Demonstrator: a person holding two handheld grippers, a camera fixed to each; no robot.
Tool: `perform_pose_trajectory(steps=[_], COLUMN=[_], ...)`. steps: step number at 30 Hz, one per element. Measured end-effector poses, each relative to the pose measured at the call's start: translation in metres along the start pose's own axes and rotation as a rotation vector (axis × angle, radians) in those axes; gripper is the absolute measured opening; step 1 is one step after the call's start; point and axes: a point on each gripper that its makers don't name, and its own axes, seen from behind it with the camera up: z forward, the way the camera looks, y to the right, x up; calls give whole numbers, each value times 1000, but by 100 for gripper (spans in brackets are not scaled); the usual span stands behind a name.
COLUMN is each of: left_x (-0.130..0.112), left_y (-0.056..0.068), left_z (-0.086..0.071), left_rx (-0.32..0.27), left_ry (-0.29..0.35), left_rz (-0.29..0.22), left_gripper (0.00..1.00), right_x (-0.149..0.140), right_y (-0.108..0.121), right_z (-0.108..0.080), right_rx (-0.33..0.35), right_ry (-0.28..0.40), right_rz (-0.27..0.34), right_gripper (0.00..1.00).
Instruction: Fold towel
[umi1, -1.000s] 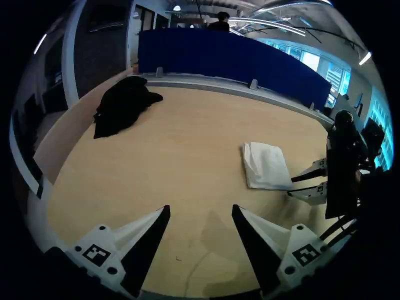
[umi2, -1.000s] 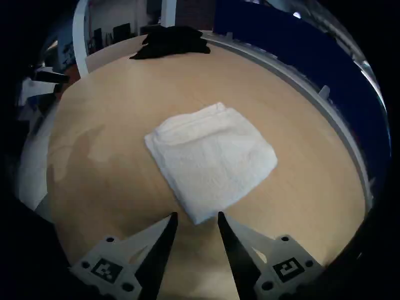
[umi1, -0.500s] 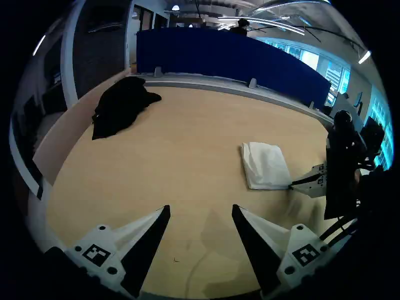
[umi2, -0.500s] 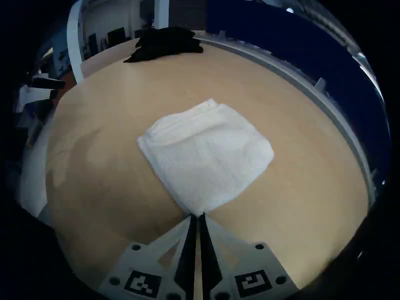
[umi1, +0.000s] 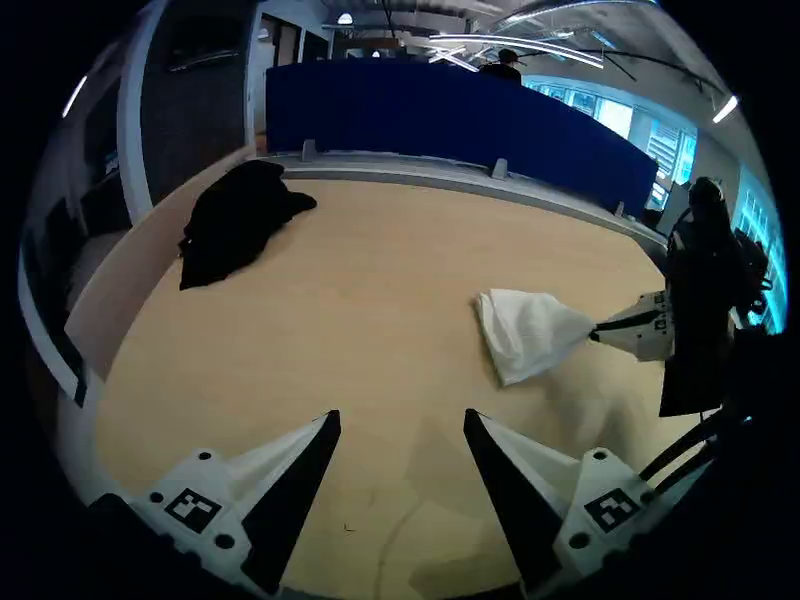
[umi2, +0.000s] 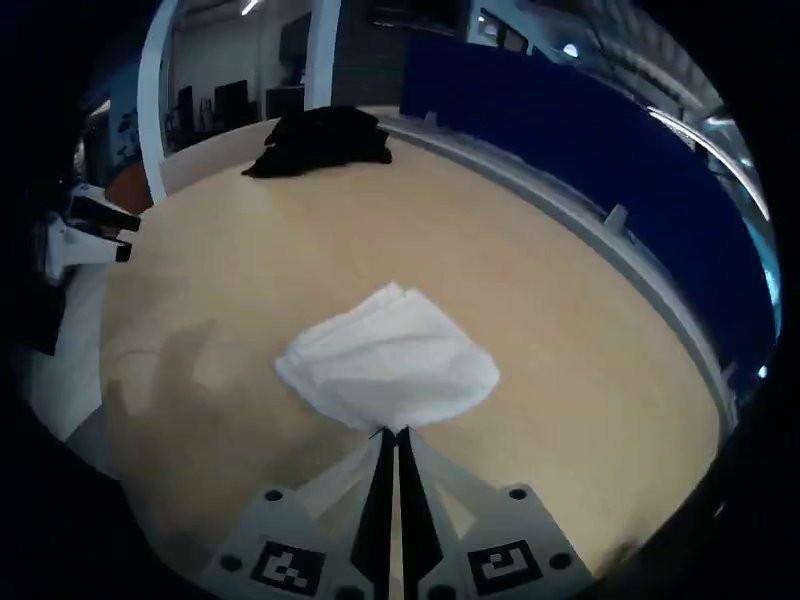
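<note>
Since a moment ago my right gripper (umi2: 390, 433) has lifted the near corner of the towel (umi2: 388, 362) off the surface (umi2: 570, 330), jaws pinched on it, cloth bunched just ahead. On my left gripper (umi1: 400, 425) the jaws gape wide, with the towel well off to their right. It looks already folded small; I judge maybe one fold remains.

No word, brand or number can be read anywhere. The only marks are square black-and-white coded tags (umi1: 193, 508). One sits on each white plastic finger base of the left gripper (umi1: 401, 415), near left and near right. The right gripper (umi2: 390, 435) carries the same.
</note>
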Motion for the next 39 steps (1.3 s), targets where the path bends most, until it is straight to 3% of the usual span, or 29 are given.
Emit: perform_pose_trajectory(steps=[9, 15, 30, 39], left_x=[18, 29, 40, 46], left_y=[13, 24, 40, 46], left_z=[-3, -6, -9, -8], left_rx=[-11, -21, -33, -35], left_ry=[32, 49, 65, 64], left_rz=[20, 28, 47, 67], left_gripper=[91, 91, 91, 91], right_x=[77, 107, 123, 117], right_y=[26, 41, 70, 103], right_z=[-43, -70, -112, -137], right_rx=[-38, -62, -79, -101], right_ry=[118, 164, 205, 222], right_rz=[-37, -29, -1, 35], right_gripper=[3, 3, 3, 3])
